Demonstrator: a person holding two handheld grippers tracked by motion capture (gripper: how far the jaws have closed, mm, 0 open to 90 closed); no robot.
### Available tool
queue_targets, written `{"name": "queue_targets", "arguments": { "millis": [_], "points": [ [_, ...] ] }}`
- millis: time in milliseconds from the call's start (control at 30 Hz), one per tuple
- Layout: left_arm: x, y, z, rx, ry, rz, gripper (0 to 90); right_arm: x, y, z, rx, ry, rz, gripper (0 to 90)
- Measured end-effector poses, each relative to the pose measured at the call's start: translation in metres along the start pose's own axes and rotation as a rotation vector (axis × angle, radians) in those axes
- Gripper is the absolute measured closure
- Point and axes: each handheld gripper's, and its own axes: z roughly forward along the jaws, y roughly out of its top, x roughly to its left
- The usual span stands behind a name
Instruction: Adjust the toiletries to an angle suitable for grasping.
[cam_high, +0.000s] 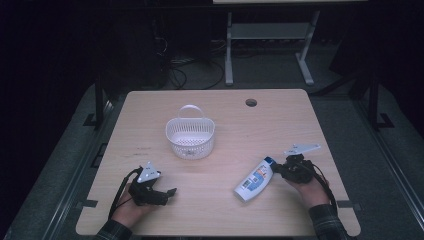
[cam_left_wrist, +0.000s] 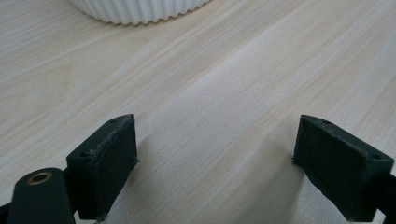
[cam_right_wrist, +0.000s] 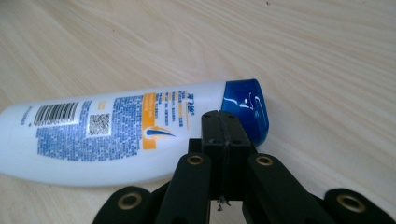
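A white bottle (cam_high: 255, 179) with a blue cap lies on its side on the wooden table (cam_high: 220, 115), right of centre, label and barcode up. My right gripper (cam_high: 280, 170) is shut with nothing between its pads, its tips just at the bottle (cam_right_wrist: 112, 133) near the blue cap (cam_right_wrist: 247, 105). Whether they touch it I cannot tell. My left gripper (cam_high: 172, 191) rests low at the front left, open, with bare wood between its fingers (cam_left_wrist: 105, 161). A white ribbed basket (cam_high: 190, 136) with a handle stands mid-table, and its base (cam_left_wrist: 135, 10) lies ahead of the left gripper.
A round cable hole (cam_high: 251, 102) sits near the table's far edge. Beyond the table is a dark floor with cables and the legs of another desk (cam_high: 270, 35). Bare wood lies between the two grippers.
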Motion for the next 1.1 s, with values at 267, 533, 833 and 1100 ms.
{"name": "queue_targets", "arguments": {
  "millis": [267,533,833,1100],
  "points": [
    [0.0,0.0,0.0,0.001,0.0,0.001,12.5,-0.001,0.01,0.007,-0.007,0.005,0.01,89.7],
    [0.0,0.0,0.0,0.001,0.0,0.0,12.5,-0.002,0.021,0.017,-0.014,0.008,0.002,89.7],
    [0.0,0.0,0.0,0.0,-0.001,0.0,12.5,0.001,0.033,0.03,-0.01,0.02,-0.022,89.7],
    [0.0,0.0,0.0,0.0,-0.001,0.0,12.5,0.004,0.039,0.035,-0.022,0.03,-0.032,89.7]
  ]
}}
